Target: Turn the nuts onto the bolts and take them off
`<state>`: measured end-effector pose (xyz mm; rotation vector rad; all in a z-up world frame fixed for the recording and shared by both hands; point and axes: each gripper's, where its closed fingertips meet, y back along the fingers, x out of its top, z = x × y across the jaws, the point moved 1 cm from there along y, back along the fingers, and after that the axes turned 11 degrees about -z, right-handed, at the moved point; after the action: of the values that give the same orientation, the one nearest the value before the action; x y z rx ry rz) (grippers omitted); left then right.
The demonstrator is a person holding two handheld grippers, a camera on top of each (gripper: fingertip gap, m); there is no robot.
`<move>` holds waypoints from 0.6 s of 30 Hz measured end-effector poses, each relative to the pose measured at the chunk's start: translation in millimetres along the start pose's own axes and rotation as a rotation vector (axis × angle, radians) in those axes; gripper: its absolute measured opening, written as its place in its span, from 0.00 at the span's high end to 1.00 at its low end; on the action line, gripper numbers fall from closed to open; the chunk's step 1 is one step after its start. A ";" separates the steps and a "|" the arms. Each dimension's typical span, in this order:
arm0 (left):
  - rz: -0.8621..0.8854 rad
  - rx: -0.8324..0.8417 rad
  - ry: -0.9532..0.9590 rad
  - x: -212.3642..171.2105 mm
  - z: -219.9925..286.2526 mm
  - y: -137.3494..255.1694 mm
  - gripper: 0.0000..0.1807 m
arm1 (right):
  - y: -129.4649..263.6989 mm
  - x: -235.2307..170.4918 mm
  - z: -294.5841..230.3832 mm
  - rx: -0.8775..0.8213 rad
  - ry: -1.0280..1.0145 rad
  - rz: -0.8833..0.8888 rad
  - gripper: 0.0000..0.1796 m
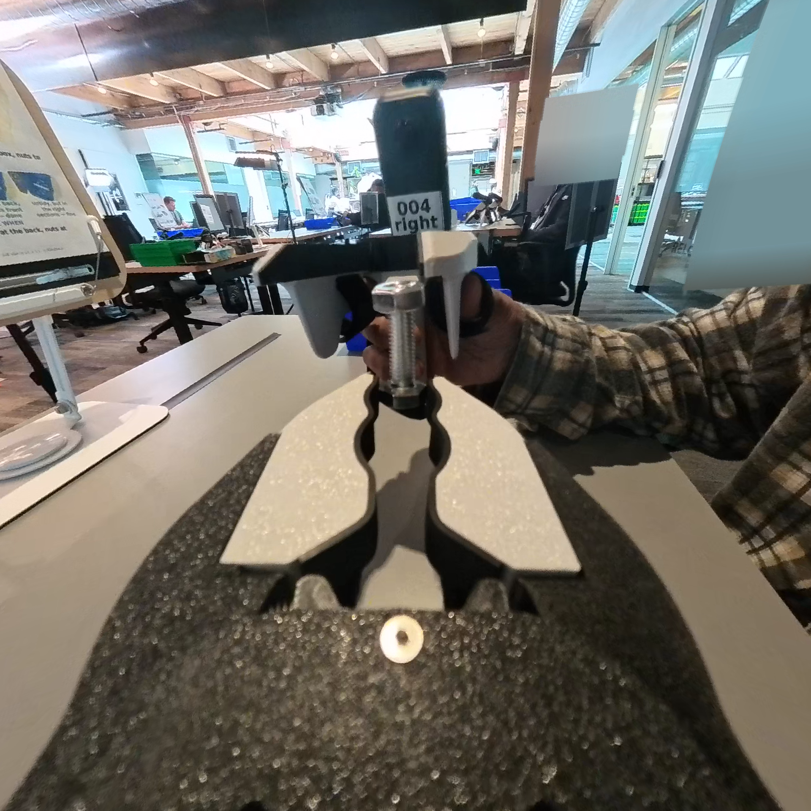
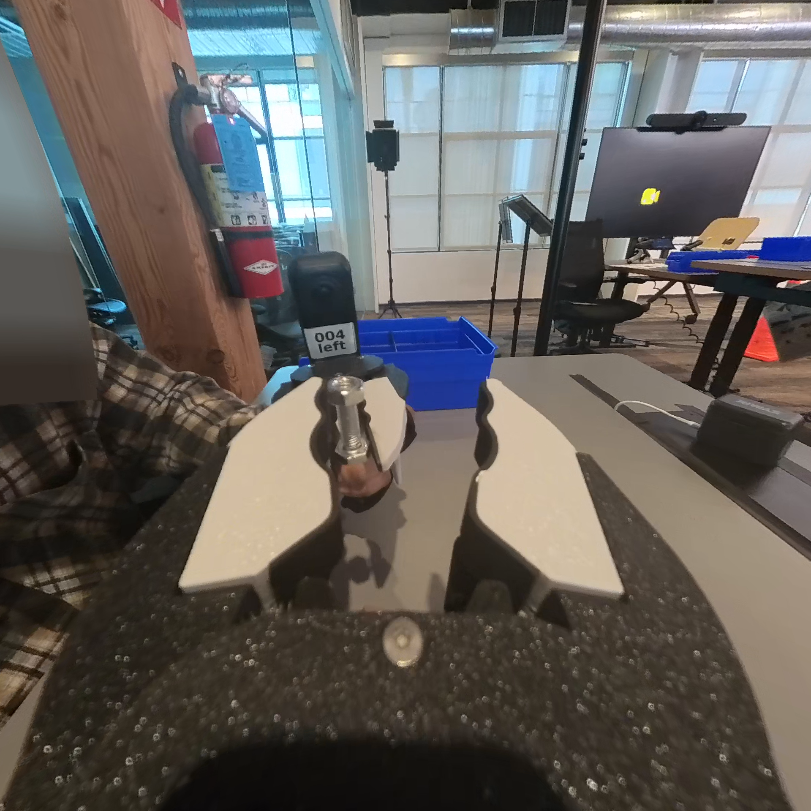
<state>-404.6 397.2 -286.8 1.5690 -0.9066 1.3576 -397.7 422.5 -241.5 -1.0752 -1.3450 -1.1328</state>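
Note:
A silver bolt (image 1: 400,338) stands upright above the grey table (image 1: 109,570), head up, with a nut (image 1: 401,389) at its lower end. My left gripper (image 1: 403,390) is shut on that nut. My right gripper (image 1: 388,351) faces it with its jaws wide apart, one on each side of the bolt's head and not touching it. In the right wrist view the bolt (image 2: 346,421) stands close to the inner side of my right gripper's (image 2: 406,395) left finger (image 2: 272,474). The left gripper (image 2: 355,456) holds its lower end, partly hidden behind that finger.
A blue compartment bin (image 2: 430,364) stands at the table's far edge. A black box (image 2: 746,430) with a white cable lies at the right. A paper stand (image 1: 48,210) on a white base (image 1: 101,421) stands at the left. A plaid sleeve (image 1: 636,373) reaches in from the right. The grippers' ends are close to 5 centimetres from one another.

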 end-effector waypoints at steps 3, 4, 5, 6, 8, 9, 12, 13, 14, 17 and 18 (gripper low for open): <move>0.000 0.007 0.002 0.0 -1.3 0.5 0.89 | 3.3 3.3 -4.6 0.021 -0.015 0.031 0.64; -0.003 0.012 0.005 -0.7 -2.2 0.4 0.89 | 1.4 3.4 -7.9 0.019 -0.010 0.027 0.65; -0.006 0.017 0.007 -1.5 -3.0 0.2 0.89 | -1.8 2.5 -11.0 0.012 0.000 0.015 0.65; -0.008 0.018 0.009 -1.9 -3.3 0.0 0.89 | -5.5 1.8 -13.8 0.001 0.010 0.005 0.66; -0.011 0.030 0.010 -2.3 -4.7 0.1 0.89 | -9.7 4.1 -15.8 -0.024 0.009 0.014 0.69; -0.012 0.035 0.009 -2.3 -5.1 0.2 0.89 | -9.6 6.2 -17.1 -0.036 0.006 0.030 0.71; -0.014 0.049 0.014 -2.7 -7.5 1.0 0.89 | -12.5 6.1 -18.0 -0.130 0.009 0.011 0.74; -0.016 0.052 0.017 -3.1 -8.2 1.2 0.89 | -12.3 5.2 -18.3 -0.166 0.021 0.000 0.75; -0.015 0.057 0.017 -3.1 -8.9 1.4 0.89 | -11.5 5.3 -19.4 -0.194 0.031 -0.003 0.76; -0.015 0.062 0.019 -3.2 -9.5 1.7 0.89 | -9.8 4.6 -19.6 -0.268 0.041 -0.005 0.79; -0.016 0.063 0.019 -3.4 -9.6 1.6 0.89 | -11.0 2.5 -19.0 -0.281 0.040 -0.018 0.79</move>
<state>-410.1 405.5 -289.5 1.6046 -0.8456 1.4002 -405.8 402.1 -239.2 -1.2353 -1.1890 -1.3784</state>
